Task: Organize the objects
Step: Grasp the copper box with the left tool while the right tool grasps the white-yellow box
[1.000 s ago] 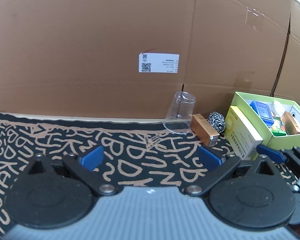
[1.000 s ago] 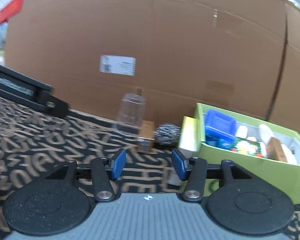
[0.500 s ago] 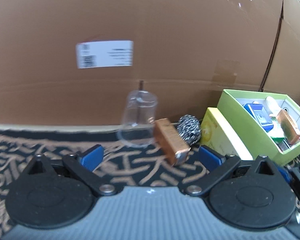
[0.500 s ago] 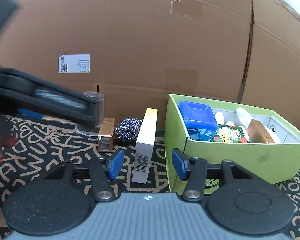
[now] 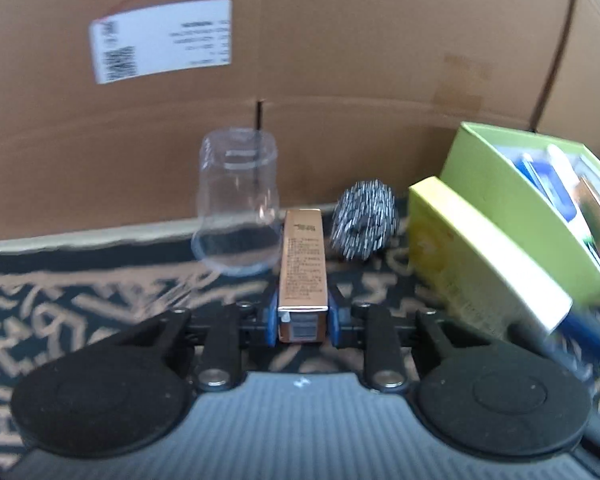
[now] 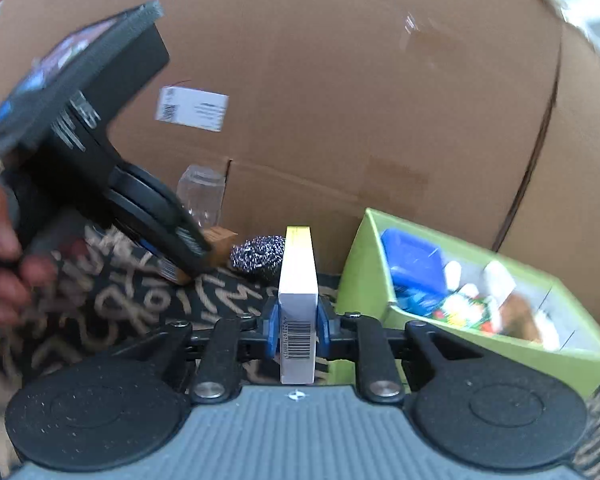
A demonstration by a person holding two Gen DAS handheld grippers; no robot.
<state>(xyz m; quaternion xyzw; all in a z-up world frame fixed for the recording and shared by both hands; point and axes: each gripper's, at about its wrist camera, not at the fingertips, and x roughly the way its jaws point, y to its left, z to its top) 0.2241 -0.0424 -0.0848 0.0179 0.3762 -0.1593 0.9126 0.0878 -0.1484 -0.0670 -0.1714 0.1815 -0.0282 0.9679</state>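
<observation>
My left gripper (image 5: pixel 302 320) is shut on the near end of a long copper-coloured box (image 5: pixel 303 264) that lies on the patterned mat. My right gripper (image 6: pixel 298 326) is shut on a white and yellow box (image 6: pixel 297 280) standing on its edge beside the green bin (image 6: pixel 358 276). In the right wrist view the left gripper's body (image 6: pixel 100 152) and the hand holding it fill the left side, with the copper box (image 6: pixel 220 240) partly hidden behind it. The white and yellow box also shows in the left wrist view (image 5: pixel 480 256).
An upturned clear plastic cup (image 5: pixel 238 204) stands just left of the copper box. A steel wool scourer (image 5: pixel 364 224) lies between the two boxes. The green bin (image 5: pixel 496 184) holds several items. A cardboard wall (image 5: pixel 340 60) closes the back.
Both grippers moved forward and shut: the left on the copper box, the right on the white and yellow box. Both were open before.
</observation>
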